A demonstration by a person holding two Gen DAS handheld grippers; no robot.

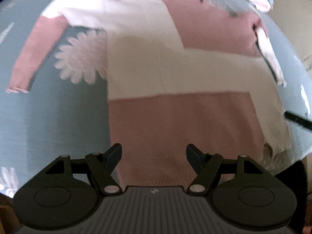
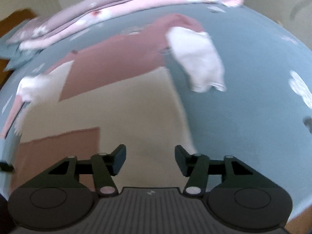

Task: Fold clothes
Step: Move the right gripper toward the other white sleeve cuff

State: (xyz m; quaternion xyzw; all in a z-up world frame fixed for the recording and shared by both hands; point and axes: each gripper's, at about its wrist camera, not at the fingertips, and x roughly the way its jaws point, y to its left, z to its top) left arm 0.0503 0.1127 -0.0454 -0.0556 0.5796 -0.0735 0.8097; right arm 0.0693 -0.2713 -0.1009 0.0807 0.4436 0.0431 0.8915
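Note:
A pink and cream colour-block sweater (image 1: 175,101) lies flat on a blue-grey bedsheet (image 1: 48,117). Its left sleeve (image 1: 33,56) stretches out to the left. My left gripper (image 1: 154,154) is open and empty above the sweater's pink hem at the lower left corner. In the right wrist view the same sweater (image 2: 117,101) fills the centre, with its other sleeve (image 2: 197,58), white at the cuff, bent out to the right. My right gripper (image 2: 150,158) is open and empty above the cream lower right part of the sweater.
The sheet has white flower prints (image 1: 81,58). A folded pink floral quilt (image 2: 120,13) lies along the far edge of the bed. A dark gripper part (image 1: 298,120) shows at the right edge of the left wrist view. The bed edge (image 1: 292,165) is at lower right.

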